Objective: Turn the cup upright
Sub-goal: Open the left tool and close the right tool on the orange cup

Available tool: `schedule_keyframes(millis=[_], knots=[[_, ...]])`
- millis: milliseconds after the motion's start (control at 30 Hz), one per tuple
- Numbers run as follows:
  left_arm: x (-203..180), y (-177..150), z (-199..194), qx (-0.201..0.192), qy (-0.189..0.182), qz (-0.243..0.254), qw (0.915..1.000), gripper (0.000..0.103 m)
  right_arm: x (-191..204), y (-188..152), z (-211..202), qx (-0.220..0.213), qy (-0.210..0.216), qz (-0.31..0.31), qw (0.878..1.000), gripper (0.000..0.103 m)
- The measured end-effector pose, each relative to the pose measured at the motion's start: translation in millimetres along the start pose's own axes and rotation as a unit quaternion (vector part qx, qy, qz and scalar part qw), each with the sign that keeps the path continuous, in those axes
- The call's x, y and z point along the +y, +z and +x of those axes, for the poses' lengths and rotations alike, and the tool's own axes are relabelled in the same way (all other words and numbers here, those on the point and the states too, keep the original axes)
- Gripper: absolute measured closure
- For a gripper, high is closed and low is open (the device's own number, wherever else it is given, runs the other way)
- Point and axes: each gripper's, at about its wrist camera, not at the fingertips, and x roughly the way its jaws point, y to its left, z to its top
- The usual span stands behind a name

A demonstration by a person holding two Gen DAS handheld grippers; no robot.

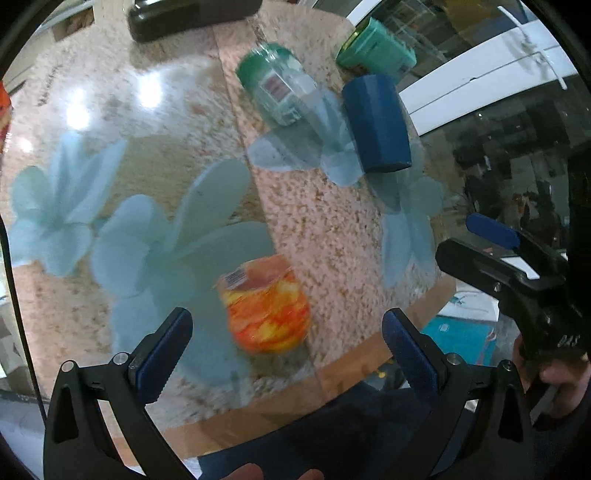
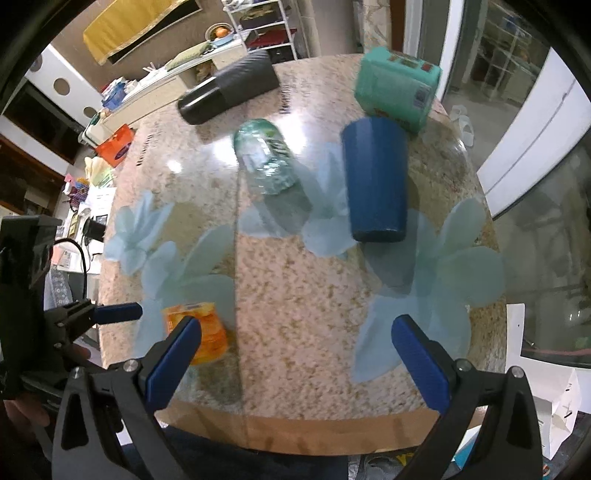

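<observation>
Two flower decals mark the speckled table [image 2: 303,295] (shelving [image 2: 266,29] behind).

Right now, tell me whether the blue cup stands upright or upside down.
Upside down, it seems: the blue cup stands on the table with its wider end down and narrower, closed end up.

The surface [image 2: 295,295] is speckled pink-beige granite under glass printed with pale blue flowers [image 2: 184,273], edged in a plain tan band. The cup [image 2: 376,177] is solid dark blue. The plastic bottle [image 2: 267,162] is clear with a green tint and a green-and-white label. The packet [image 2: 397,86] behind the cup is mint green with small printed patches. The pouch [image 1: 266,306] is marbled orange, yellow and red. The tumbler [image 2: 229,86] is matte black. Both grippers, left [image 1: 288,345] and right [image 2: 295,354], have black arms with blue finger pads.
</observation>
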Motion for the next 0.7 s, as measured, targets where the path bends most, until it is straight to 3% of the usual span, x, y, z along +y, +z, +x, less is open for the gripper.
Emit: schedule_keyframes(millis=[267, 500, 700], knots=[[49, -35, -38, -0.036, 0.073, 0.018, 0.9965, 0.000, 52, -2, 14, 0.028, 0.016, -0.012, 0.999, 0.000], [102, -52, -27, -0.037, 0.078, -0.014, 0.9961, 0.000, 90, -8, 62, 0.078, 0.011, -0.011, 0.997, 0.000], [133, -60, -14, -0.020, 0.087, -0.040, 0.9952, 0.000, 105, -9, 105, 0.119, -0.018, -0.026, 0.992, 0.000]])
